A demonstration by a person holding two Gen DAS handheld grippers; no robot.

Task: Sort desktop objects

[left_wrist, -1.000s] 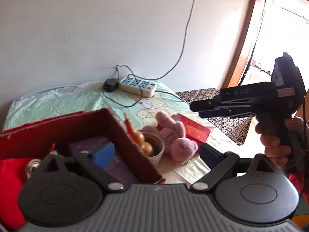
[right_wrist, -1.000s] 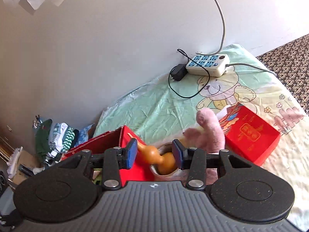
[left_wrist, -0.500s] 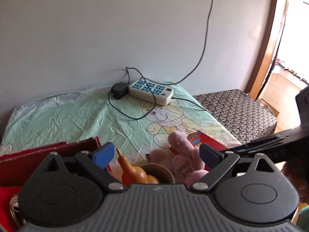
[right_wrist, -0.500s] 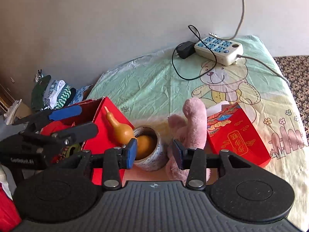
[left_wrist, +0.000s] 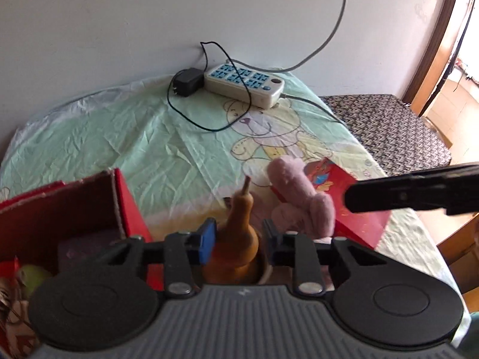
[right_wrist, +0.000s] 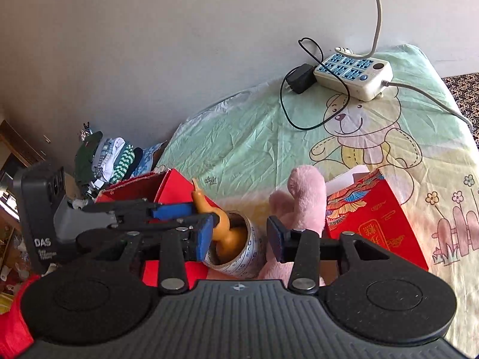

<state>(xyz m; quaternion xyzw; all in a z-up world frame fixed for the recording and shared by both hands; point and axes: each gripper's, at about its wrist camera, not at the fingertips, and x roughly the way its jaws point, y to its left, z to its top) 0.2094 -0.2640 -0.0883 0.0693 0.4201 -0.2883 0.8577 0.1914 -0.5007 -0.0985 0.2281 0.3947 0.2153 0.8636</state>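
An orange gourd (left_wrist: 239,233) stands in a roll of tape (right_wrist: 244,255) on the table, beside a pink plush toy (left_wrist: 302,203) and a red packet (right_wrist: 377,224). My left gripper (left_wrist: 238,240) has its jaws on either side of the gourd's body, close to it but with a small gap on the right. In the right wrist view the left gripper (right_wrist: 188,214) reaches in from the left around the gourd (right_wrist: 223,233). My right gripper (right_wrist: 239,237) is open above the tape roll. It shows as a dark bar in the left wrist view (left_wrist: 413,194).
A red box (left_wrist: 60,209) with items inside stands at the left. A white power strip (left_wrist: 244,85) with a black adapter (left_wrist: 187,82) and cables lies at the back. A green bear-print cloth (right_wrist: 269,137) covers the table. Folded clothes (right_wrist: 110,158) lie beyond the left edge.
My left gripper moved right from over the red box to the gourd and narrowed its jaws around it. My right gripper moved a little and stayed open.
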